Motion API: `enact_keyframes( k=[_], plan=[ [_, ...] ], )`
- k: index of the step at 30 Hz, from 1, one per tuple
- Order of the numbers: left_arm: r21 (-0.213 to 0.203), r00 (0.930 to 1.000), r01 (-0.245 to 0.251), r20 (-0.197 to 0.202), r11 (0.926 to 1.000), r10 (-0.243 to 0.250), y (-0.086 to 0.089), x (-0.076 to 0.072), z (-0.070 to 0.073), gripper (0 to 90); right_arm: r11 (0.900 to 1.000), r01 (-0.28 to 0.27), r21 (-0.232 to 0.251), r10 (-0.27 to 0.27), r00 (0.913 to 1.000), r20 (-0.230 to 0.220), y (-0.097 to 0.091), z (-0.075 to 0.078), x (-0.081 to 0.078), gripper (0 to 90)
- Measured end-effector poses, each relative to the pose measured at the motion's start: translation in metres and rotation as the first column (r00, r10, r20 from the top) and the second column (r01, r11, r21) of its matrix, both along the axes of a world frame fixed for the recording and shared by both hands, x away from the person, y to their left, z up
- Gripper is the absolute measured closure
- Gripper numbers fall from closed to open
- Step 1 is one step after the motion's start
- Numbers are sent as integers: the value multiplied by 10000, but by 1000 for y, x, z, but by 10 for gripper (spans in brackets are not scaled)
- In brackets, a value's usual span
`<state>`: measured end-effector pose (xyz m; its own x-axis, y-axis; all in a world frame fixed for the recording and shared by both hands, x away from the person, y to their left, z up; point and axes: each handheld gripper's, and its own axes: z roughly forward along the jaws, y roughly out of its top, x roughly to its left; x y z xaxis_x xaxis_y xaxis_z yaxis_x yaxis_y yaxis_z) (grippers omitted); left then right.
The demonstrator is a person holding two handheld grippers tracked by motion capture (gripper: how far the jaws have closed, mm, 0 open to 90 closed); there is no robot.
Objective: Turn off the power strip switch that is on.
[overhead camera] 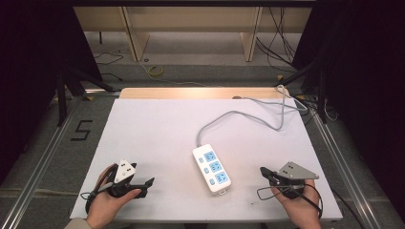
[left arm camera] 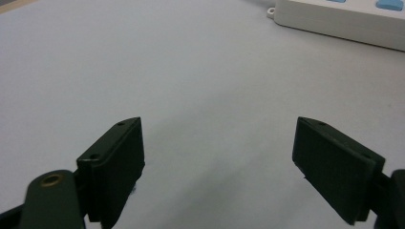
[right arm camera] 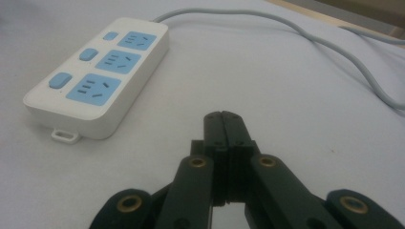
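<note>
A white power strip with three blue sockets and three blue switches lies near the front middle of the white table; its grey cable runs off to the back right. My left gripper rests at the front left, held by a hand, jaws wide apart with nothing between them; the strip's near end lies ahead of it. My right gripper sits at the front right, jaws pressed together on nothing, with the strip ahead to its left.
The table's wooden far edge carries the cable over the back right corner. Metal rails run along both sides. A black mark shaped like a 5 is on the floor at left. Cables lie on the floor behind.
</note>
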<state>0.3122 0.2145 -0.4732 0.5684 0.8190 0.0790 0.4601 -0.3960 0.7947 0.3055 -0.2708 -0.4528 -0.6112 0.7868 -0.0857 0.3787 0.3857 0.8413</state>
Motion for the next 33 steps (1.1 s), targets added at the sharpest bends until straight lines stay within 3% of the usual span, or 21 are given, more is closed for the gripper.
enact_keyframes(
  k=[33],
  plan=[
    [116,10000,-58,-53,9999,59,0,2,-2,180,9991,-421,-113,414,9978,-508,12,10,12,900]
  ],
)
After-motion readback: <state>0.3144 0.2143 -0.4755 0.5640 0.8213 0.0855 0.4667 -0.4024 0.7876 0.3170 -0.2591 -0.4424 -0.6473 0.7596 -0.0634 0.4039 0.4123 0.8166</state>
